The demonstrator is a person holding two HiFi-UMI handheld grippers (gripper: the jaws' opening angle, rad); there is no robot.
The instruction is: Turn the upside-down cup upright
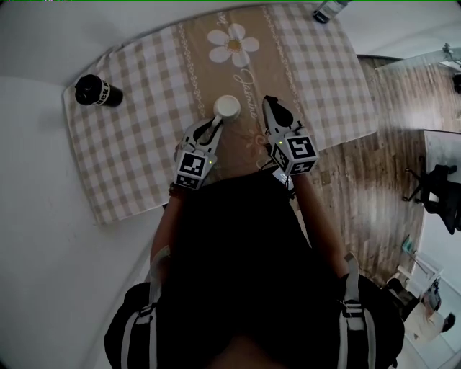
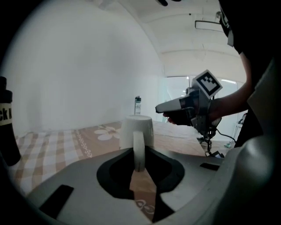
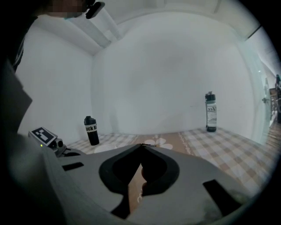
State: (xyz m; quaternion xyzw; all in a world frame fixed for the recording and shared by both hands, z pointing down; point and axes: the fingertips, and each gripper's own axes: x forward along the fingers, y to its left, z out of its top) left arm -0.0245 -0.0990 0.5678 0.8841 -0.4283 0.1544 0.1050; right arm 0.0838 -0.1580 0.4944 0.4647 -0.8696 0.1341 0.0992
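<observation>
A white cup (image 1: 226, 107) stands base up over the checked tablecloth (image 1: 137, 144), just ahead of my left gripper (image 1: 218, 124). In the left gripper view the cup (image 2: 136, 128) is upside down and its handle (image 2: 138, 150) runs upright between the jaws. My left gripper (image 2: 138, 154) is shut on that handle. The cup's rim is hidden behind the jaws, so I cannot tell whether it touches the cloth. My right gripper (image 1: 269, 101) hovers to the right of the cup, apart from it, shut with nothing in it (image 3: 141, 146). It shows in the left gripper view as well (image 2: 163, 108).
A black bottle (image 1: 97, 91) stands at the cloth's far left corner. A clear water bottle (image 1: 329, 10) stands at the far right corner. The table ends on the right over a wooden floor (image 1: 374, 180), where a black chair (image 1: 432, 189) stands.
</observation>
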